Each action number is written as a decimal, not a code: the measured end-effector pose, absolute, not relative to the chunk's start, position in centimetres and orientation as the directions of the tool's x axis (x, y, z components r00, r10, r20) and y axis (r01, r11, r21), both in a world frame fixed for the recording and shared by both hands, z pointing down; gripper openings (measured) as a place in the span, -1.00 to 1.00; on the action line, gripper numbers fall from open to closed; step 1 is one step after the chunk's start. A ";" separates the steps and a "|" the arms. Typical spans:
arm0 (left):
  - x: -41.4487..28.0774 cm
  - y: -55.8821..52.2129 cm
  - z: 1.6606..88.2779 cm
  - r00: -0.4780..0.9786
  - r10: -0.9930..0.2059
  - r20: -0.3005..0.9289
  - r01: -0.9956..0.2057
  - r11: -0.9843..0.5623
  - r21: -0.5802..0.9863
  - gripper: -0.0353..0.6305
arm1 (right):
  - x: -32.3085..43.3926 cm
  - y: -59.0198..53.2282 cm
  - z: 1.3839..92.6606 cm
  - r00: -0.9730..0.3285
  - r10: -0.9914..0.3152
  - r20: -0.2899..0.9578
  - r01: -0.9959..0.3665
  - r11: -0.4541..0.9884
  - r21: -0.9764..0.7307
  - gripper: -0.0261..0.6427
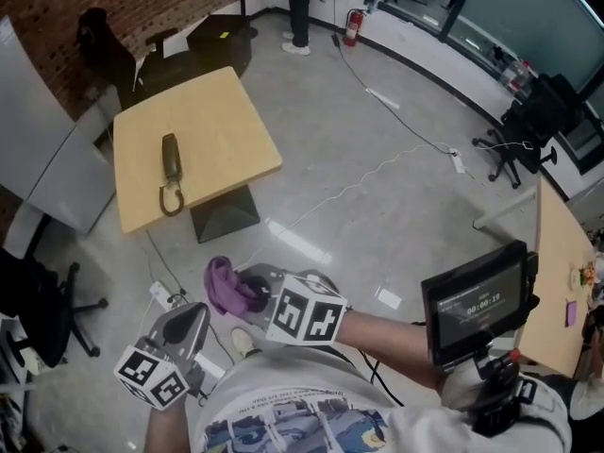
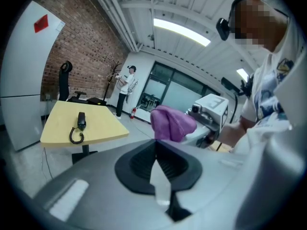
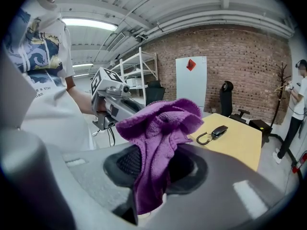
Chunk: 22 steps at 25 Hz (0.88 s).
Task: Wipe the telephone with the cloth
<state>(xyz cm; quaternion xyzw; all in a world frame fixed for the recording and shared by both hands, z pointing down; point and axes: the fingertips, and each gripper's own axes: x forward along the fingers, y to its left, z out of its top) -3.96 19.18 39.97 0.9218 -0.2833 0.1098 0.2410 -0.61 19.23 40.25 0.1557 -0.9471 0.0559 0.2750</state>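
Observation:
A dark telephone handset [image 1: 170, 168] with a coiled cord lies on the square wooden table [image 1: 222, 121] at the upper left, well away from both grippers. My right gripper [image 1: 253, 293] is shut on a purple cloth [image 1: 225, 286], which bunches out past its jaws. In the right gripper view the cloth [image 3: 158, 143] hangs between the jaws, with the telephone [image 3: 216, 132] beyond it. My left gripper [image 1: 189, 321] sits just below and left of the cloth, shut and empty. The left gripper view shows its jaws closed [image 2: 156, 146], with the cloth [image 2: 170, 123] and the telephone [image 2: 80, 121] ahead.
A person [image 1: 300, 8] stands at the far end of the room. Office chairs [image 1: 514, 135] and a second desk [image 1: 562, 281] are on the right. A white cable [image 1: 377, 173] runs over the concrete floor. A black chair [image 1: 38, 319] and grey panel [image 1: 47, 159] stand left.

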 end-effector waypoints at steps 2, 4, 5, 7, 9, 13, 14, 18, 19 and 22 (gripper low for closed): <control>-4.4 19.1 40.0 0.817 -0.469 0.336 -0.573 -0.723 0.385 -0.88 | -0.8 19.2 40.2 -0.796 -0.269 0.543 -0.331 0.944 -0.017 -0.58; -4.7 19.2 40.0 0.819 -0.467 0.334 -0.571 -0.724 0.387 -0.88 | -0.9 19.2 40.3 -0.791 -0.270 0.549 -0.335 0.942 -0.019 -0.59; -5.0 19.2 40.1 0.820 -0.465 0.334 -0.570 -0.725 0.388 -0.88 | -1.1 19.3 40.3 -0.790 -0.269 0.551 -0.335 0.942 -0.020 -0.58; -5.7 19.1 40.4 0.820 -0.465 0.334 -0.569 -0.723 0.393 -0.88 | -1.6 19.3 40.5 -0.785 -0.270 0.557 -0.336 0.942 -0.018 -0.59; -6.6 18.9 40.7 0.821 -0.464 0.333 -0.568 -0.721 0.397 -0.88 | -2.5 19.1 40.5 -0.783 -0.272 0.560 -0.338 0.941 -0.016 -0.58; -7.3 18.6 40.8 0.827 -0.454 0.331 -0.559 -0.727 0.400 -0.88 | -3.5 18.8 40.4 -0.782 -0.275 0.559 -0.342 0.940 -0.017 -0.59; -7.4 18.5 40.9 0.828 -0.451 0.331 -0.557 -0.728 0.400 -0.88 | -3.7 18.8 40.4 -0.782 -0.276 0.559 -0.343 0.939 -0.016 -0.59; -7.5 18.2 40.9 0.830 -0.445 0.336 -0.554 -0.731 0.398 -0.88 | -3.9 18.6 40.3 -0.779 -0.278 0.562 -0.346 0.938 -0.015 -0.59; -7.6 18.1 40.9 0.831 -0.444 0.337 -0.552 -0.732 0.398 -0.88 | -4.0 18.6 40.3 -0.778 -0.279 0.564 -0.347 0.938 -0.015 -0.59; -7.8 17.9 41.0 0.833 -0.438 0.338 -0.549 -0.734 0.399 -0.88 | -4.1 18.4 40.2 -0.774 -0.281 0.567 -0.351 0.936 -0.015 -0.59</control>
